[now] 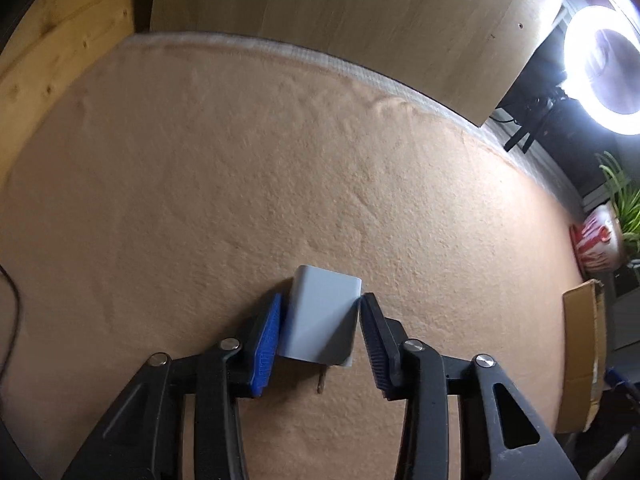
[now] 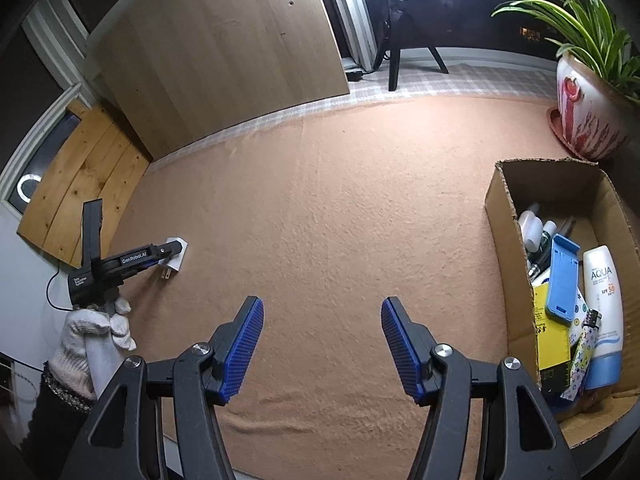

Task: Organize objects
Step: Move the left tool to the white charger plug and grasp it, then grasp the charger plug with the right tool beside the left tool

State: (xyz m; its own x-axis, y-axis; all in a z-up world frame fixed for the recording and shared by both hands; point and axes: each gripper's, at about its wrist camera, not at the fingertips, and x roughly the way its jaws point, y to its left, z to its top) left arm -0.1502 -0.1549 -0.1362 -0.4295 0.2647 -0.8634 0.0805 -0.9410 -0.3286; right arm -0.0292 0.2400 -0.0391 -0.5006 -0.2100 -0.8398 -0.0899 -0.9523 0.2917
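Observation:
A white plug-in charger sits between the blue pads of my left gripper, its metal prongs pointing back toward the camera. The jaws are closed against its sides, just above the tan carpet. In the right wrist view the same charger shows at the far left, in the left gripper held by a gloved hand. My right gripper is open and empty above the carpet. A cardboard box at the right holds a sunscreen tube, a blue phone stand and several other items.
A potted plant stands behind the box. A wooden board leans at the back, with a pine panel at the left. A bright ring light shines at the right. A black cable lies by the left wall.

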